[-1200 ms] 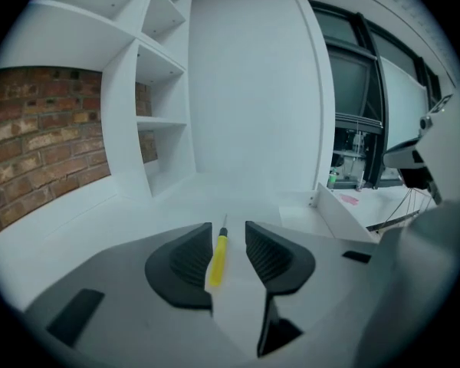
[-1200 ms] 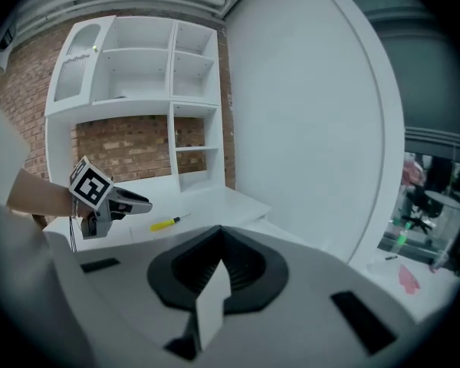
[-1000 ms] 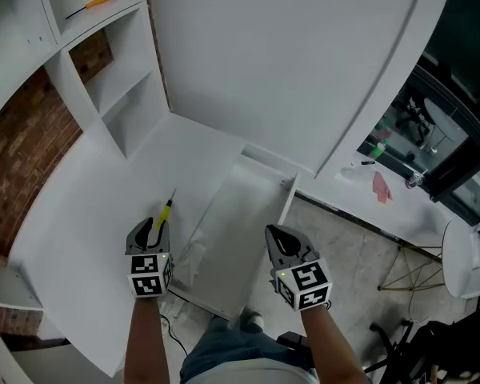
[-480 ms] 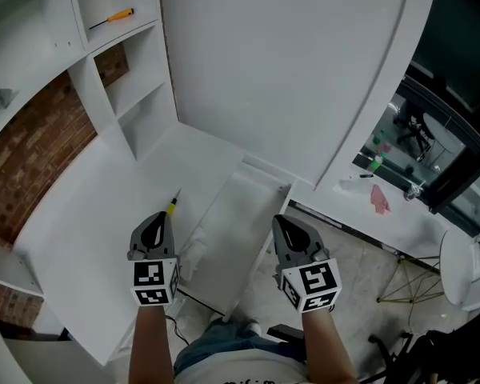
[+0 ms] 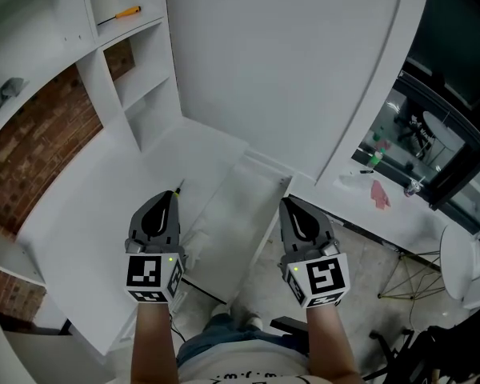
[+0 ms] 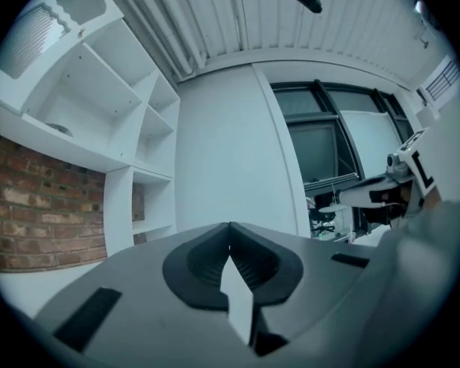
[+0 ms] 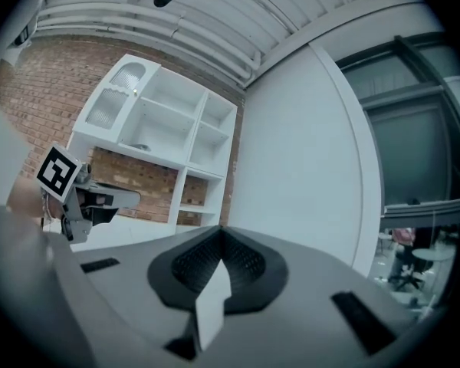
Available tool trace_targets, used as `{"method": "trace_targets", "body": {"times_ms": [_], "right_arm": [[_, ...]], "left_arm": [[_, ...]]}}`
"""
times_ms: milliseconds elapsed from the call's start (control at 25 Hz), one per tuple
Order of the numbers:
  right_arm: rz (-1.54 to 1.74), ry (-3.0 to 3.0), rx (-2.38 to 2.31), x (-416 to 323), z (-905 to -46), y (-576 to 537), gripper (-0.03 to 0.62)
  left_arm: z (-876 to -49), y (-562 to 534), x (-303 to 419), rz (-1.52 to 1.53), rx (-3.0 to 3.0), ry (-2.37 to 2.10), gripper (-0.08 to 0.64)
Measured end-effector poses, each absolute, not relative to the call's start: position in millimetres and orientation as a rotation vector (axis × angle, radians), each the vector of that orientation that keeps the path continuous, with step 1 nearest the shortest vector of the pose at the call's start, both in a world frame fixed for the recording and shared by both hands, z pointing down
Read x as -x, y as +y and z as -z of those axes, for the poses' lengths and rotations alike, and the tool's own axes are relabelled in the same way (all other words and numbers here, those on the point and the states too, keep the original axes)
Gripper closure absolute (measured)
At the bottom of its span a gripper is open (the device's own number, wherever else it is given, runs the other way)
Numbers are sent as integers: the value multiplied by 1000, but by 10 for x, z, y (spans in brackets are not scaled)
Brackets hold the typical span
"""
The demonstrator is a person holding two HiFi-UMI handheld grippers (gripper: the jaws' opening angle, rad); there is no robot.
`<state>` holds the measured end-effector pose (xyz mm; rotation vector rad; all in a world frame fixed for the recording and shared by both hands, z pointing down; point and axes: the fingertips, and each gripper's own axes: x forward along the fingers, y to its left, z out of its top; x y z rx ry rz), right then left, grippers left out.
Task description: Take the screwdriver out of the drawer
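A thin screwdriver tip [image 5: 178,188] pokes out on the white desk [image 5: 80,214] just beyond my left gripper [image 5: 169,195]; the rest of that tool is hidden under the gripper. The left gripper view shows the left gripper [image 6: 230,225] shut with nothing between its jaws, pointing level at the wall. My right gripper [image 5: 287,203] hovers over the right edge of the open white drawer [image 5: 232,214], and the right gripper view shows the right gripper [image 7: 221,229] shut and empty too. A second, orange-handled screwdriver [image 5: 120,14] lies on a high shelf.
White shelving [image 5: 136,94] stands against a brick wall [image 5: 32,142] at the left. A tall white curved panel [image 5: 288,70] rises behind the drawer. A black cable [image 5: 196,282] hangs below the desk edge. A white ledge [image 5: 400,218] with a pink item [image 5: 382,187] runs along the right.
Both grippers have risen towards the head camera. The left jaws have closed empty. The screwdriver's yellow handle, seen on the desk before, is now covered by the left gripper.
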<state>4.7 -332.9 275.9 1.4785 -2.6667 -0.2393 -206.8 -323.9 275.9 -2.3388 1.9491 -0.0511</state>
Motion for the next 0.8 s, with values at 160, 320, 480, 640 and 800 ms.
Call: {"method": "trace_targets", "body": {"times_ms": [160, 320, 480, 640, 800], "right_arm": [[269, -2651, -1490, -30, -2680, -3286, 581], [294, -2649, -1493, -33, -2628, -3254, 581], [308, -2647, -1492, -51, -2612, -3228, 583], [309, -2645, -1488, -71, -2597, -3217, 583], [314, -2643, -1486, -61, -2596, -3195, 583]], "left_arm": [[-2612, -3174, 2022, 23, 2328, 1905, 548], [-2555, -3140, 1992, 21, 2319, 1883, 548], [-2545, -3122, 1960, 16, 2322, 1871, 548], [-2538, -3120, 1923, 25, 2321, 1863, 548], [-2530, -3099, 1920, 21, 2320, 1860, 548]]}}
